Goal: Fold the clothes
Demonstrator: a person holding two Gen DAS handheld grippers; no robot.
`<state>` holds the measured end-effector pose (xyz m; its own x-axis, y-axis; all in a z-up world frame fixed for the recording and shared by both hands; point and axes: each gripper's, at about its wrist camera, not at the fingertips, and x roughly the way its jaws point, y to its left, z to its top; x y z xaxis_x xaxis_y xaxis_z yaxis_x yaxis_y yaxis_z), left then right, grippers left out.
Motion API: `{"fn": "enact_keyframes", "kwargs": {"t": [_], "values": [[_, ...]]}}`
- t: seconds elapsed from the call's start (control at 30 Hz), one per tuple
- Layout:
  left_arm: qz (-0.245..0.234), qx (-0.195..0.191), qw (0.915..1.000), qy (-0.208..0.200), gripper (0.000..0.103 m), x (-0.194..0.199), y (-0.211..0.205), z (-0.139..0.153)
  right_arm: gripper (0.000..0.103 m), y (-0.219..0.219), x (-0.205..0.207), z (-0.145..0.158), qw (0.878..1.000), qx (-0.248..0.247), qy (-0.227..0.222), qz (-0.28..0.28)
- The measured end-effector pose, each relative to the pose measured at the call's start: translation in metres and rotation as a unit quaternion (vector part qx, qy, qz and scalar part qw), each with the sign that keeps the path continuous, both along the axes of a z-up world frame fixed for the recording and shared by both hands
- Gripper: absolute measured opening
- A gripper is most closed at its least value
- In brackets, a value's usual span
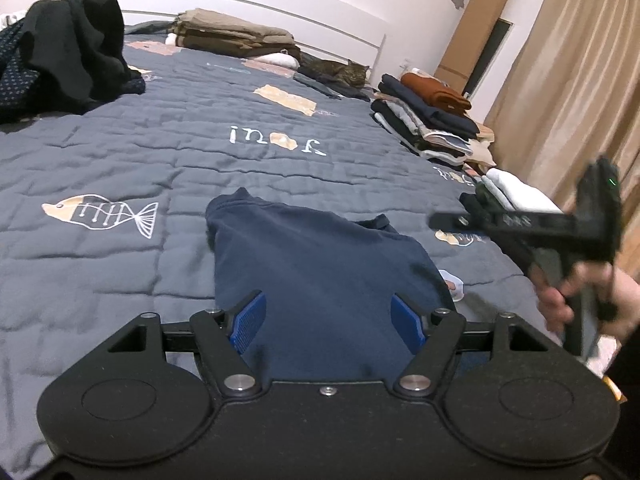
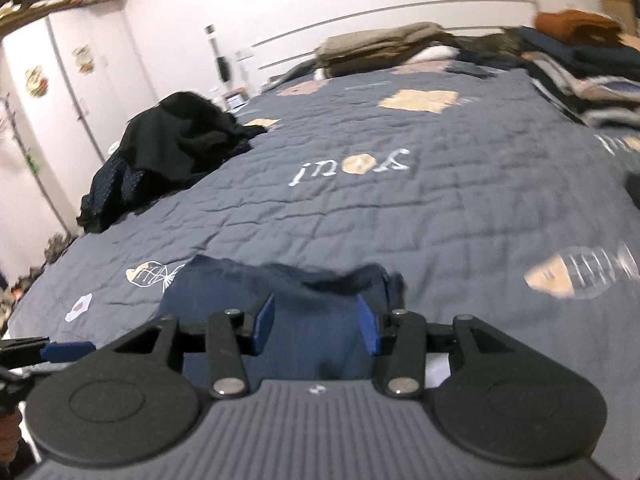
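Left gripper [image 1: 326, 318] hangs low over the near edge of the navy garment [image 1: 320, 264], blue pads spread wide, nothing pinched between them: released. Right gripper [image 2: 316, 322] likewise unclenched, pads apart with cloth visible behind the gap but not pressed by either pad; the left wrist view shows it held in a hand [image 1: 592, 300] off to the right of the garment, blurred.

Navy garment lies on the grey quilt [image 1: 120, 152] near the bed's front edge, partly folded, far hem rumpled, a bit of collar or sleeve sticking out at its right side. Probably laid flat here so both tools can reach opposite sides for the next fold.

Folded stack [image 1: 432, 120] lines the right edge of the bed, likely the done pile; dark unfolded heap [image 1: 68, 52] sits far left, likely the to-do pile. Tabby cat [image 1: 340, 72] lies near the headboard, well apart from the work.

Judgement: mid-fold, next grasp not yet made.
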<state>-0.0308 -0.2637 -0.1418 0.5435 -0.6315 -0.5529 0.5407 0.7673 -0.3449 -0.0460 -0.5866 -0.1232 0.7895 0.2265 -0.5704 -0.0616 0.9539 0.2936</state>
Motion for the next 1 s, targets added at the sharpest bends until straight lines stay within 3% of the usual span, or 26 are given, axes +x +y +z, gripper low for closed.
{"fn": "enact_keyframes", "kwargs": {"t": [0.37, 0.57, 0.73, 1.0], "values": [[-0.014, 0.004, 0.9999, 0.003, 0.068, 0.015, -0.001, -0.003, 0.045, 0.012, 0.074, -0.029, 0.996, -0.032, 0.035, 0.08], [-0.007, 0.001, 1.0, 0.006, 0.068, 0.017, 0.002, -0.003, 0.045, 0.026, 0.084, -0.043, 0.991, -0.052, 0.049, 0.11], [-0.005, 0.001, 1.0, 0.008, 0.068, 0.021, 0.002, -0.002, 0.045, 0.041, 0.081, -0.043, 0.986, -0.087, 0.034, 0.138], [0.003, 0.003, 1.0, 0.002, 0.068, 0.02, 0.005, 0.0, 0.045, 0.001, 0.095, -0.04, 0.989, 0.078, 0.076, 0.1]]}}
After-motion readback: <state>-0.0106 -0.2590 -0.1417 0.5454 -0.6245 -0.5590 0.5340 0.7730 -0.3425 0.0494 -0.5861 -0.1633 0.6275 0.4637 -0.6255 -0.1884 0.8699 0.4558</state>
